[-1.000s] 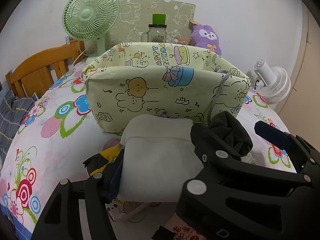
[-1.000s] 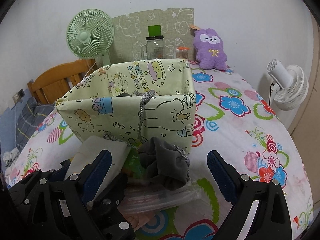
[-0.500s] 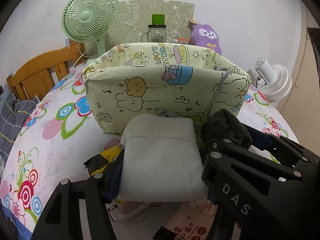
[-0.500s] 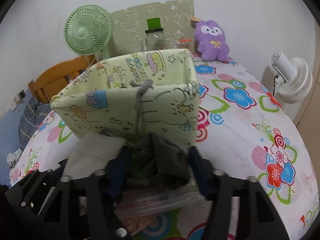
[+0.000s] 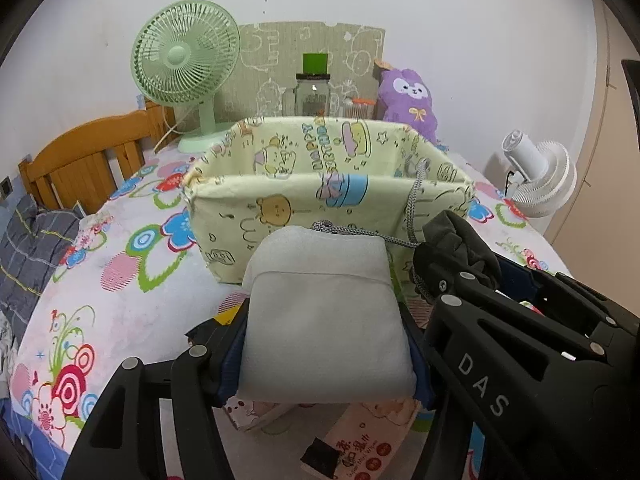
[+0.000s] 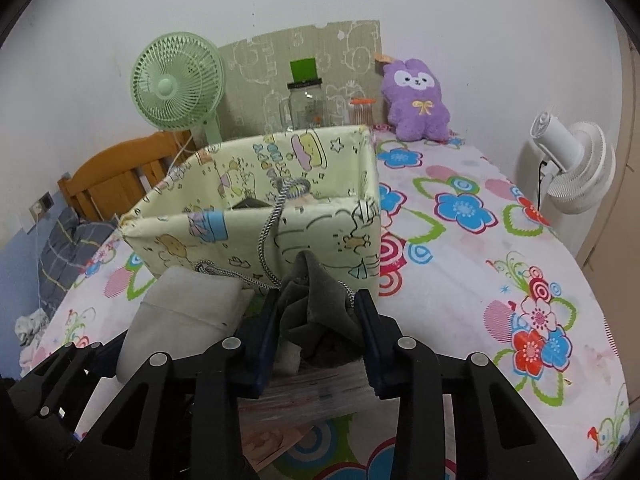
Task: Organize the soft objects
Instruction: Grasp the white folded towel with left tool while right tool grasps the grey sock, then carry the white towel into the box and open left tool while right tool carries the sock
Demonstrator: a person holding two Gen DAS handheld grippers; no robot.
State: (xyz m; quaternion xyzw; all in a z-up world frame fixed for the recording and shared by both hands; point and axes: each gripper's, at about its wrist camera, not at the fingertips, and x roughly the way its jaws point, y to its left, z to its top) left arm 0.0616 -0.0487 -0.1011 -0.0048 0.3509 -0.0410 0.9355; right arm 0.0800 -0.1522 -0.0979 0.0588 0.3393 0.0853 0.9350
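The left gripper (image 5: pixel 328 354) is clamped on a soft white folded cloth pad (image 5: pixel 326 312), and the right gripper (image 6: pixel 318 338) is clamped on a limp dark grey drawstring pouch (image 6: pixel 316 304); both lie just before the pale yellow cartoon-print fabric bin (image 6: pixel 280 220). Both items appear light and compressible: grip mid-body, and keep the pouch's trailing grey cord (image 6: pixel 269 236) clear. The surface is a floral-print tablecloth (image 6: pixel 500 264) against a white wall.

The bin (image 6: pixel 280 224) stands open-topped mid-counter, its near wall blocking straight ahead. Bare counter (image 6: pixel 480 280) runs along the right edge; fan (image 6: pixel 176 80), jar (image 6: pixel 306 104) and plush (image 6: pixel 416 100) crowd the far edge.
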